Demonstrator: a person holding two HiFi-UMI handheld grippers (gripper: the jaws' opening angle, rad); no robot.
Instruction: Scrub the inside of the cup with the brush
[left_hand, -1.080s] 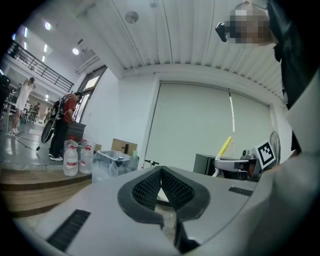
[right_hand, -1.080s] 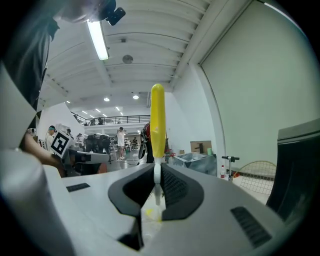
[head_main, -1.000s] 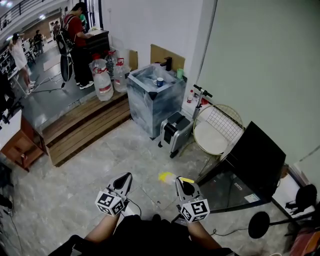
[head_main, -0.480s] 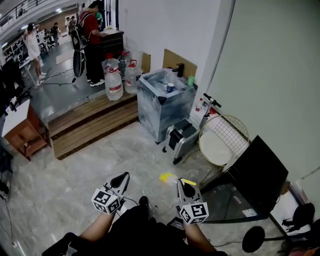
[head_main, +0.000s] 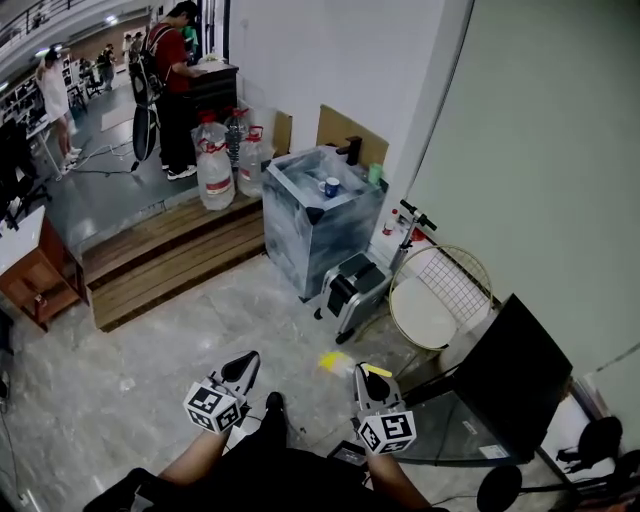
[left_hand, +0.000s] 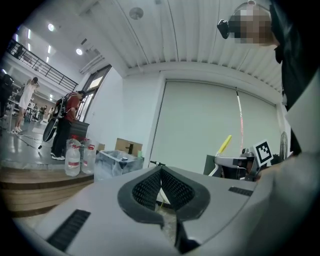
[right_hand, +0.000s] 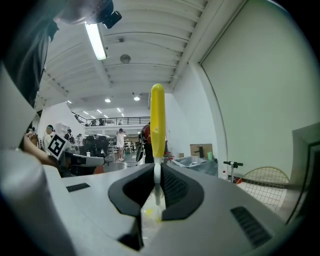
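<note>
The cup (head_main: 331, 186) is far from the person. It sits on top of a big grey box (head_main: 305, 235), in a hollow lined with clear plastic. The cup is blue and white, and I cannot tell what is in it. A black tap (head_main: 351, 150) and a small green bottle (head_main: 374, 173) stand at the far side of the box top. Beside the box, on a wooden step (head_main: 160, 265), stand big clear water jugs (head_main: 214, 172) with red caps. A brown cardboard box (head_main: 346, 127) leans on the wall behind.

The right gripper (right_hand: 157, 172) is closed tight on the brush (right_hand: 157, 117). The thin white stem is pinched between the jaws, and the long yellow part sticks out past them. The left gripper (left_hand: 161, 173) is closed too, with nothing in it. Both are held low, near the person's body and well apart from the cup.

Between them and the box is floor, and a small black and white machine (head_main: 352, 283) stands right in front of the box. To the right are a scooter (head_main: 408, 215), a round wire thing (head_main: 445, 290) and a big black panel (head_main: 510, 365) — all off to the side. A person in a red shirt (head_main: 175, 75) stands far back.
</note>
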